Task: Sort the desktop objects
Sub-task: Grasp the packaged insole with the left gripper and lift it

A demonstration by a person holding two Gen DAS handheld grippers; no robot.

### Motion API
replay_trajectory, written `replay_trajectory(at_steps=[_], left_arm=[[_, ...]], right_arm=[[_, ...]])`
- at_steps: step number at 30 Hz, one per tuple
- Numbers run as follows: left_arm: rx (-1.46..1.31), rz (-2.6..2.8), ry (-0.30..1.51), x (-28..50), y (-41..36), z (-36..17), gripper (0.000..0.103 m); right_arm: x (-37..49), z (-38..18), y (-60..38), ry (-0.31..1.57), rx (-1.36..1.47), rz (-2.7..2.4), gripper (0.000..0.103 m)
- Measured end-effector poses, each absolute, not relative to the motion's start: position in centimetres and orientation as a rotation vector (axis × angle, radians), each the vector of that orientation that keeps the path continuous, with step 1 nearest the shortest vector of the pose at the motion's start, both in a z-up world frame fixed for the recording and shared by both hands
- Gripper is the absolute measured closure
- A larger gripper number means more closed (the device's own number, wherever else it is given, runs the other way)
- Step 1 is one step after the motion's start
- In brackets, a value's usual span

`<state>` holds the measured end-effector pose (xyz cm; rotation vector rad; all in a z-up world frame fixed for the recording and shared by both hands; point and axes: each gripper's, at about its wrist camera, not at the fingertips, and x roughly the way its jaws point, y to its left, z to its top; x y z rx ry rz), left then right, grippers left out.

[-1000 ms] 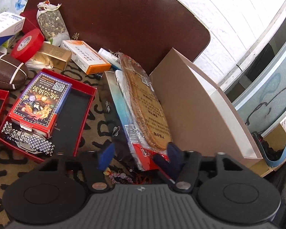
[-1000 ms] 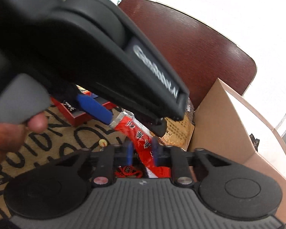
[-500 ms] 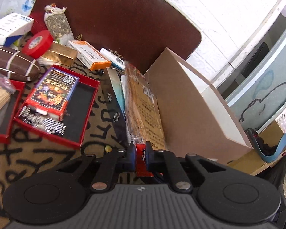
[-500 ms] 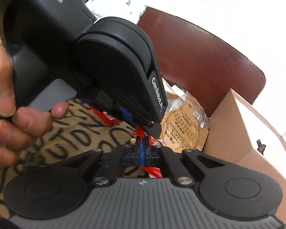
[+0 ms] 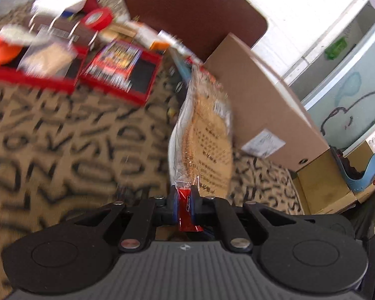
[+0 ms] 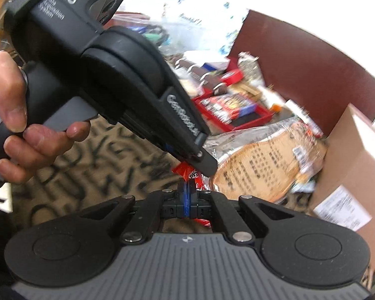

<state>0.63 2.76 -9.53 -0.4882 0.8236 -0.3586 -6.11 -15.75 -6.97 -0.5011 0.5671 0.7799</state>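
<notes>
My left gripper (image 5: 183,200) is clamped on the red end of a clear snack packet (image 5: 205,130), and the packet hangs out ahead of the fingers, lifted off the patterned tablecloth (image 5: 62,137) and just beside the brown cardboard box (image 5: 260,100). My right gripper (image 6: 187,195) has its blue pads pressed together at the same red end (image 6: 187,172); whether plastic sits between them I cannot tell. In the right wrist view the packet (image 6: 262,165) shows a tan round wafer printed with columns of dark characters too blurred to read. White lettering on the red strip is also unreadable. The left tool's black body (image 6: 127,85) crosses that view, held by my left hand (image 6: 15,115); on it I read "DAS", a smaller line that looks like "Data Acquisition System", and a grey logo beginning "Gen". The box carries a white printed label (image 5: 262,142), text illegible. Farther back lie a red tray (image 5: 127,72) with a colourful card box and a red tape roll (image 5: 97,18).
</notes>
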Motion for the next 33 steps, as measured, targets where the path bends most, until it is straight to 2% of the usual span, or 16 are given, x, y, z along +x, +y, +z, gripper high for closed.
replay_trajectory(at_steps=[4,5,6,7,8,9,10,18,24,29,33], left_arm=[[-0.491,-0.366,0.849,-0.1,2.4,-10.4,0.095],[-0.490,-0.360,0.846,0.0,2.4,-10.4,0.092],[-0.491,-0.353,0.846,0.2,2.4,-10.3,0.078],[-0.494,-0.345,0.845,0.3,2.5,-10.2,0.059],[-0.501,-0.347,0.835,0.4,2.6,-10.1,0.052],[-0.506,-0.345,0.822,0.3,2.8,-9.9,0.043],[-0.502,-0.334,0.809,0.4,2.9,-9.6,0.038],[-0.428,-0.292,0.751,4.6,2.3,-8.4,0.036],[-0.383,-0.347,0.741,7.8,0.4,-8.1,0.036],[-0.378,-0.367,0.776,9.1,-0.5,-8.7,0.042],[-0.340,-0.387,0.746,8.4,-1.4,-8.3,0.043]], right_arm=[[-6.8,-7.6,-16.6,0.622,-0.454,0.806,0.103],[-7.4,-7.6,-16.7,0.632,-0.432,0.802,0.103],[-7.3,-7.4,-17.1,0.639,-0.402,0.792,0.101],[-7.6,-7.2,-17.3,0.640,-0.376,0.778,0.093],[-7.5,-7.0,-17.9,0.638,-0.348,0.760,0.073],[-7.3,-6.8,-18.4,0.636,-0.325,0.740,0.064],[-7.1,-6.5,-18.9,0.634,-0.307,0.728,0.059],[-3.3,-6.6,-21.6,0.650,-0.156,0.581,0.047],[0.0,-7.3,-21.7,0.676,-0.057,0.535,0.046],[1.3,-7.7,-21.5,0.690,-0.028,0.524,0.046],[1.6,-8.0,-21.7,0.693,-0.009,0.527,0.046]])
